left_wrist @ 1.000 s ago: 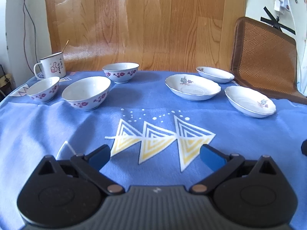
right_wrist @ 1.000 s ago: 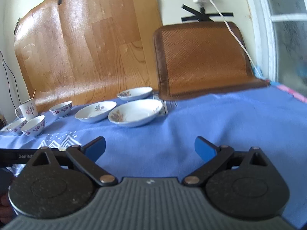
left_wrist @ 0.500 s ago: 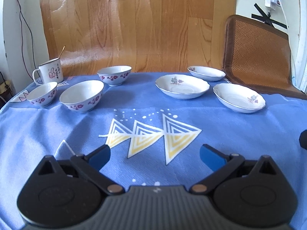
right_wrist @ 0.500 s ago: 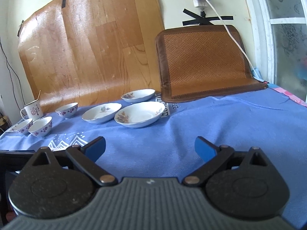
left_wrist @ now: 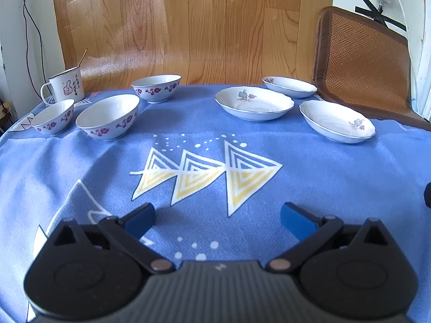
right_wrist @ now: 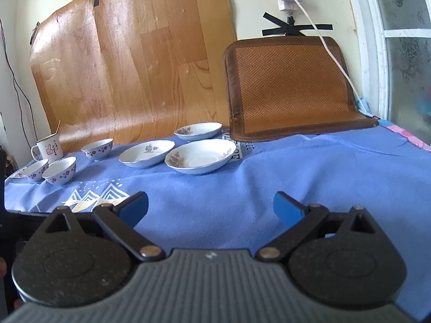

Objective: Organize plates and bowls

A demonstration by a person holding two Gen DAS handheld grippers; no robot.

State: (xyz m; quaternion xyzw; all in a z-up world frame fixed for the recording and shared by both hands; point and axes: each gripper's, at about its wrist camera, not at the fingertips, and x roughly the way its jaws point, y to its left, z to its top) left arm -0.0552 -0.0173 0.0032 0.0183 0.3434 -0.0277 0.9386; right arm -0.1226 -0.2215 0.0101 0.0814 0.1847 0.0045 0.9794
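Observation:
Three white bowls with purple flowers stand at the table's left: a small bowl (left_wrist: pixel 53 116), a large bowl (left_wrist: pixel 108 116) and a far bowl (left_wrist: pixel 156 88). To the right lie three shallow flowered plates: a middle plate (left_wrist: pixel 254 102), a back plate (left_wrist: pixel 289 87) and a near plate (left_wrist: pixel 336 124). My left gripper (left_wrist: pixel 217 216) hovers open over the cloth's triangle pattern, well short of the dishes. My right gripper (right_wrist: pixel 210 206) is open too, above the blue cloth, with the near plate (right_wrist: pixel 200 156) ahead and the bowls (right_wrist: pixel 59 170) far left.
A blue cloth (left_wrist: pixel 323 177) covers the table. A white mug (left_wrist: pixel 64 88) with a stick in it stands at the back left corner. A woven brown mat (right_wrist: pixel 291 86) leans against the wall at the back right. A wood-pattern sheet (left_wrist: pixel 188 27) hangs behind.
Both grippers drew back a little from the dishes and the views settled. Neither gripper's fingers moved; both stay open and hold nothing.

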